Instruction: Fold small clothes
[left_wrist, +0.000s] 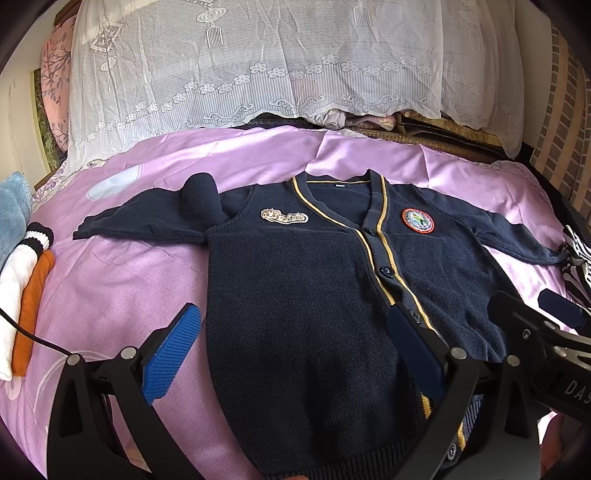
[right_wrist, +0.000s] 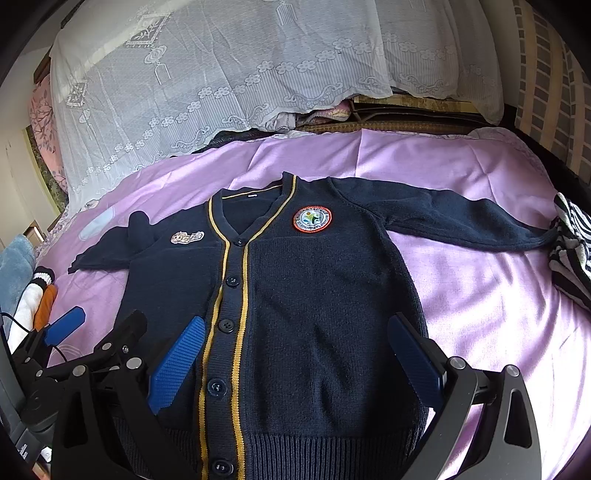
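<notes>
A navy knit cardigan (left_wrist: 295, 288) with yellow trim and two chest badges lies flat, front up, on a pink bedsheet (left_wrist: 122, 280). Its left sleeve (left_wrist: 147, 218) is bunched and folded; its right sleeve (right_wrist: 465, 214) stretches straight out. My left gripper (left_wrist: 291, 325) is open, hovering over the cardigan's lower left half, holding nothing. My right gripper (right_wrist: 299, 336) is open over the lower right half of the cardigan (right_wrist: 314, 295), holding nothing. Each gripper shows at the edge of the other's view.
Folded white and orange clothes (left_wrist: 26, 295) and a blue towel (left_wrist: 11, 206) lie at the left edge. A black-and-white striped garment (right_wrist: 572, 247) lies at the right. A lace-covered pile (left_wrist: 277, 62) stands behind the bed.
</notes>
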